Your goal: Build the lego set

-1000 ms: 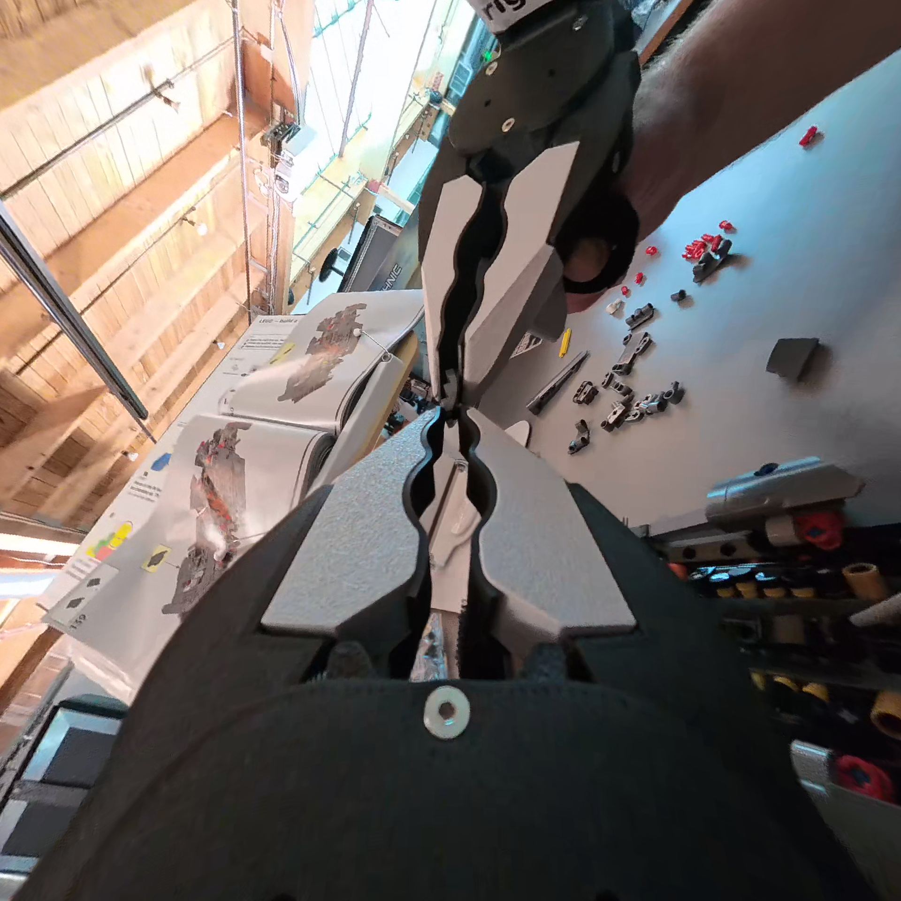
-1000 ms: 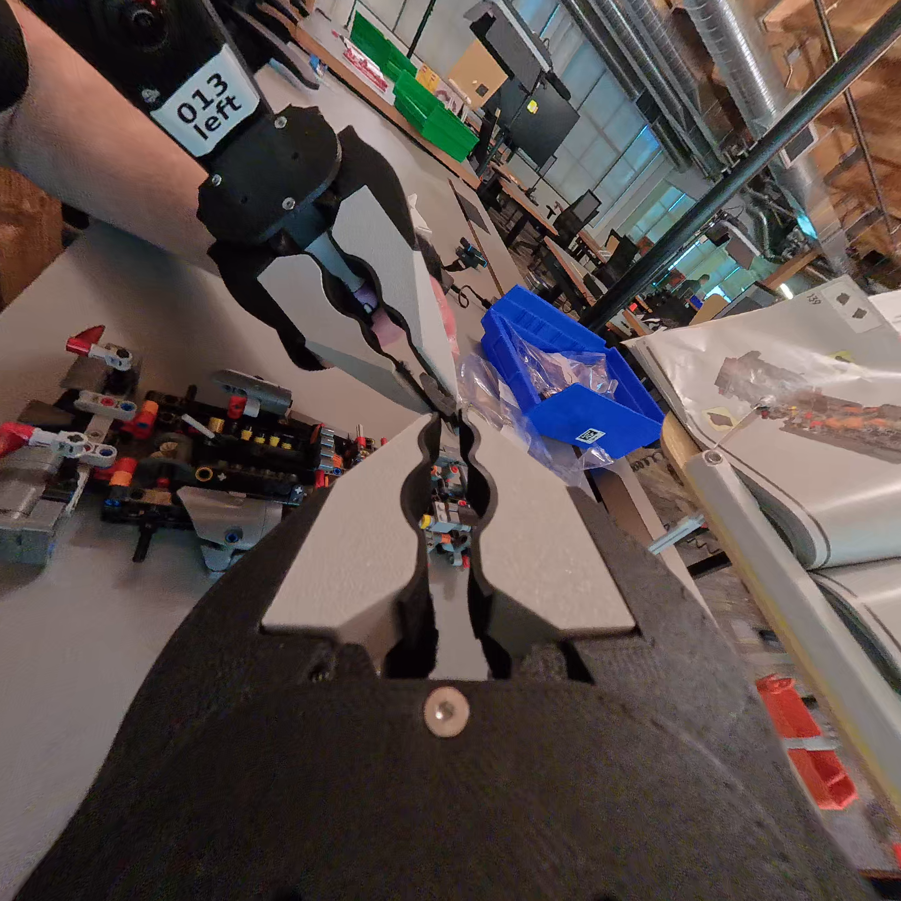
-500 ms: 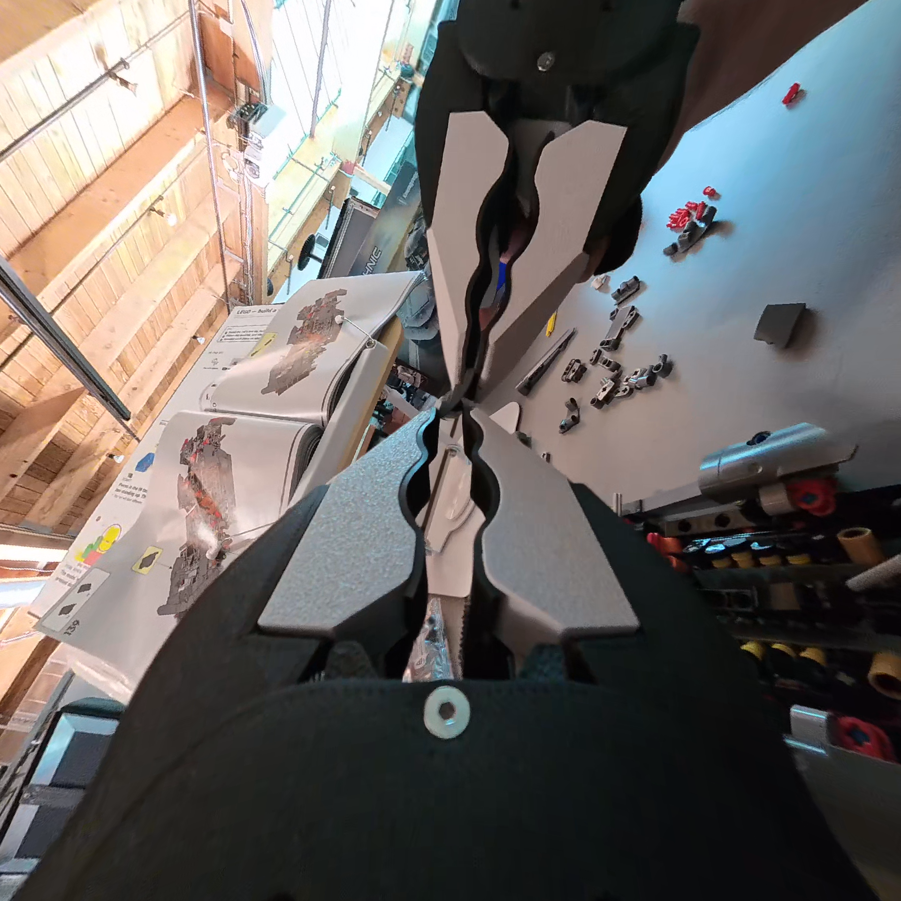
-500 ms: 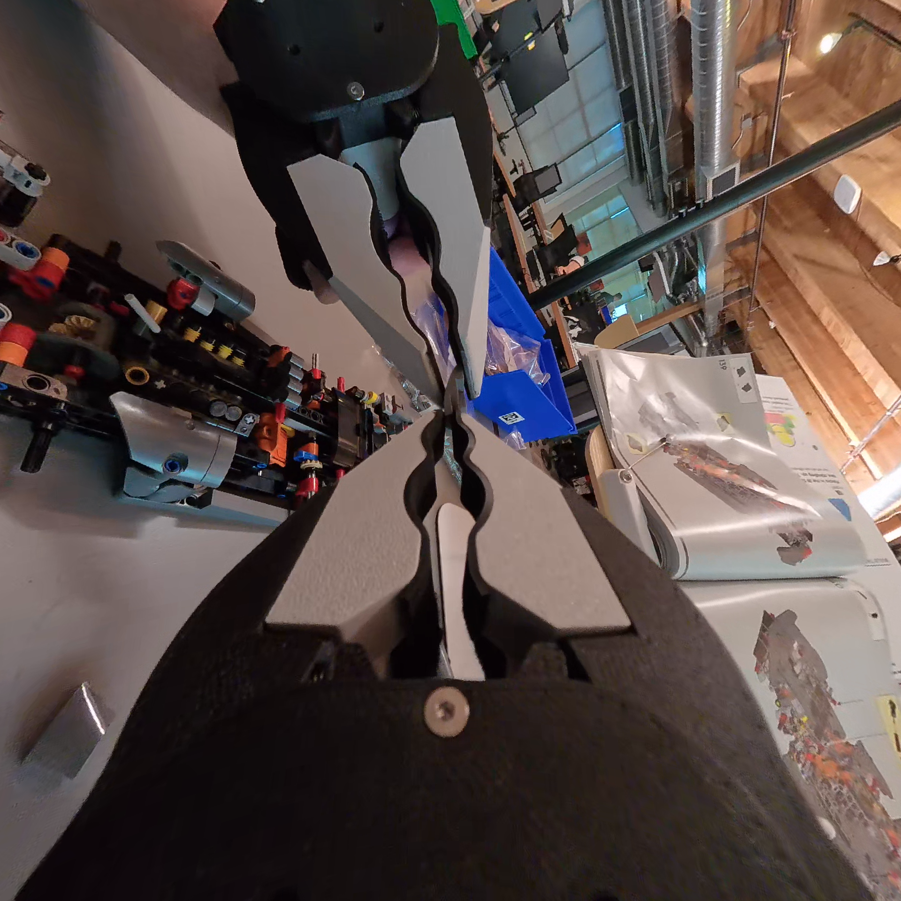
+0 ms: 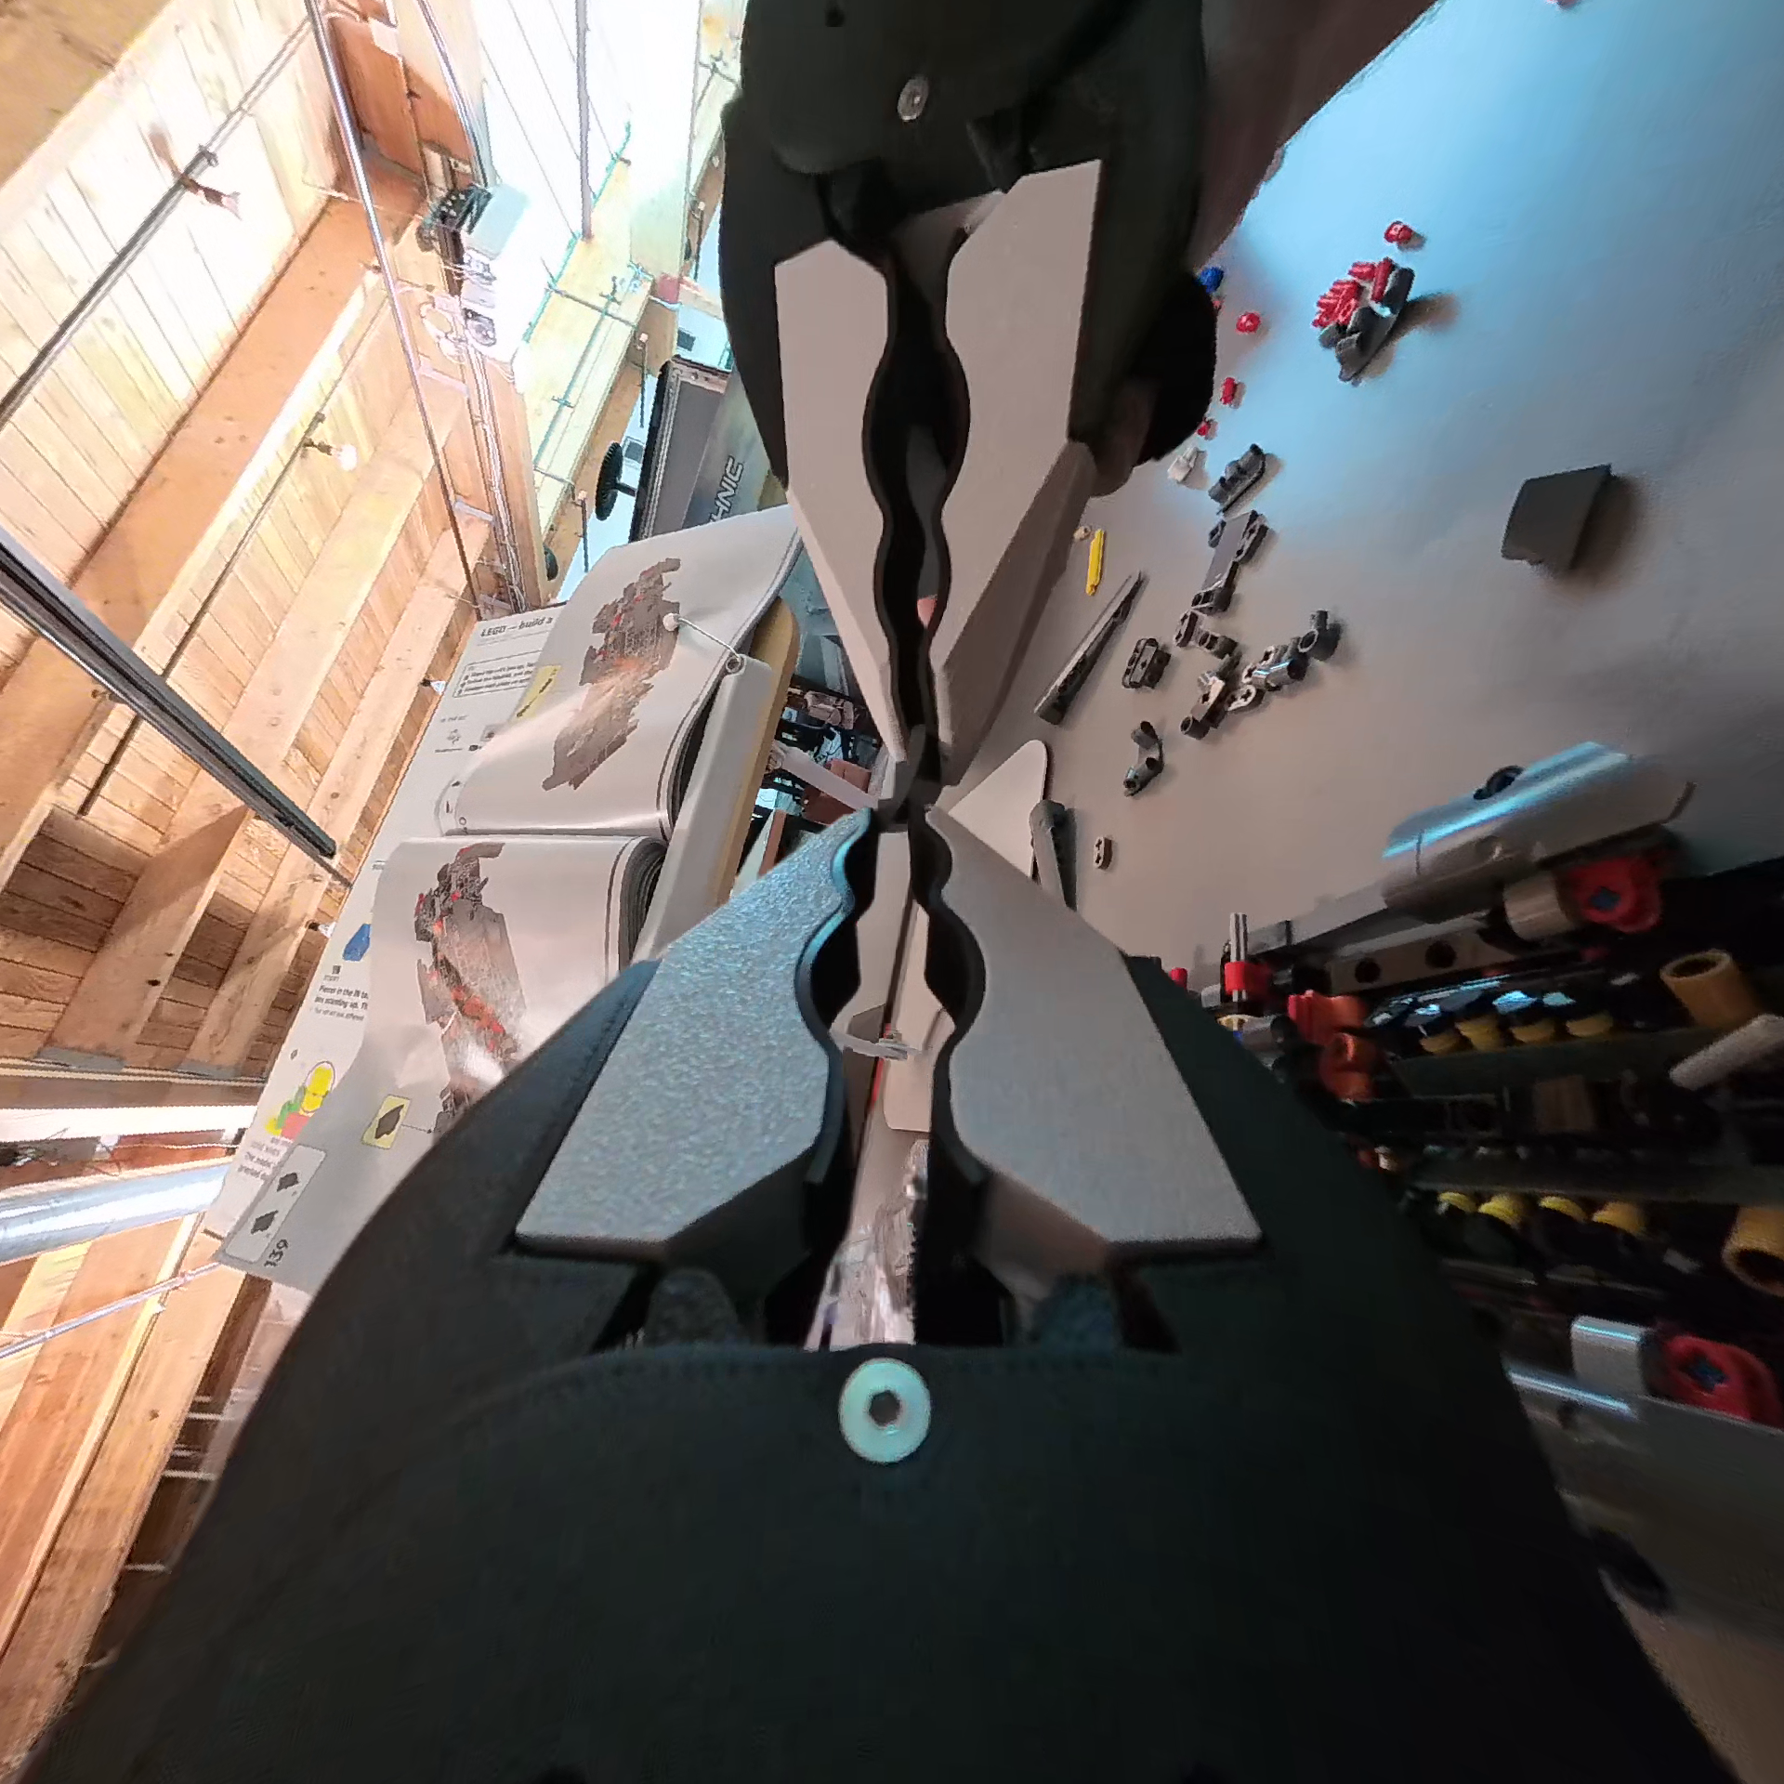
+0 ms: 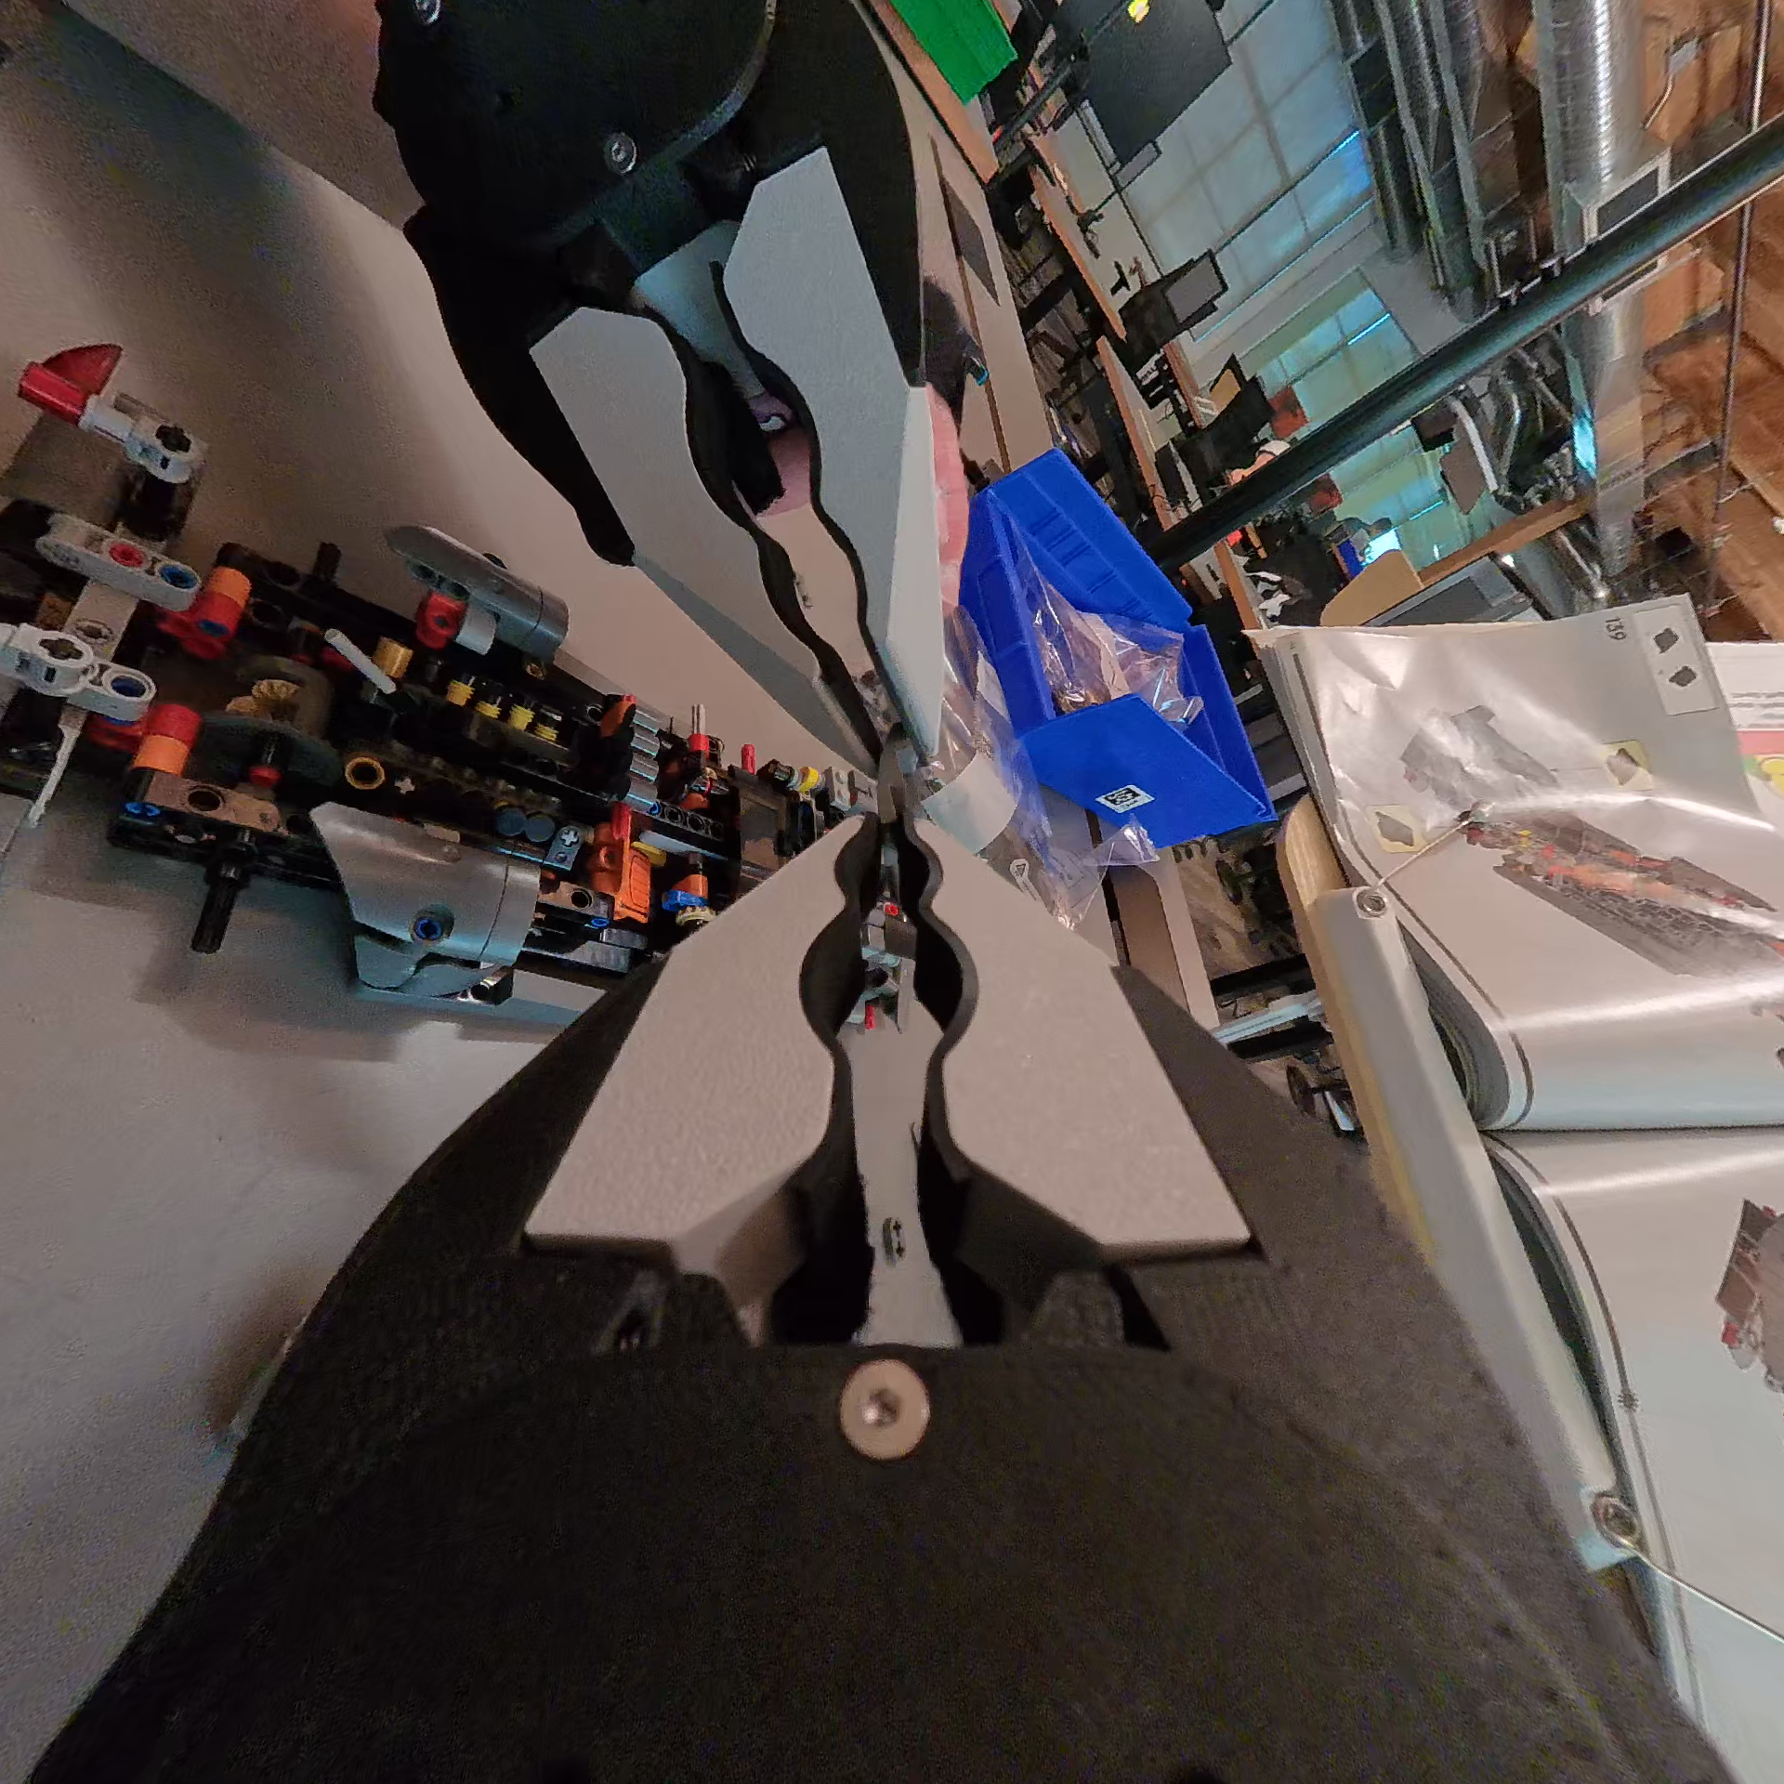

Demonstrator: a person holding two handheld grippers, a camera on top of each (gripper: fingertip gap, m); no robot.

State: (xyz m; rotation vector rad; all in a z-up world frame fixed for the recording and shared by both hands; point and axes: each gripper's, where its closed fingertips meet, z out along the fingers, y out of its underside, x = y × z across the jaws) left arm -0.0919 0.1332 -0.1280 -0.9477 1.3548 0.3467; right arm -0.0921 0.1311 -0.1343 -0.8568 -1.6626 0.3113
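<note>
Wooden plank walls (image 5: 145, 319), tall bright windows (image 6: 1255, 222), silver ducts (image 6: 1583, 116), grey table (image 5: 1593, 676)

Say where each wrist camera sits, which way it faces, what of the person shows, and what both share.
Left wrist view: behind the left gripper, facing the right gripper, an open instruction book and loose parts on the table; a forearm shows.
Right wrist view: behind the right gripper, facing the left gripper, a brick model and a blue bin.
Shared: the grippers tip to tip at a small dark piece, the book, the table.
</note>
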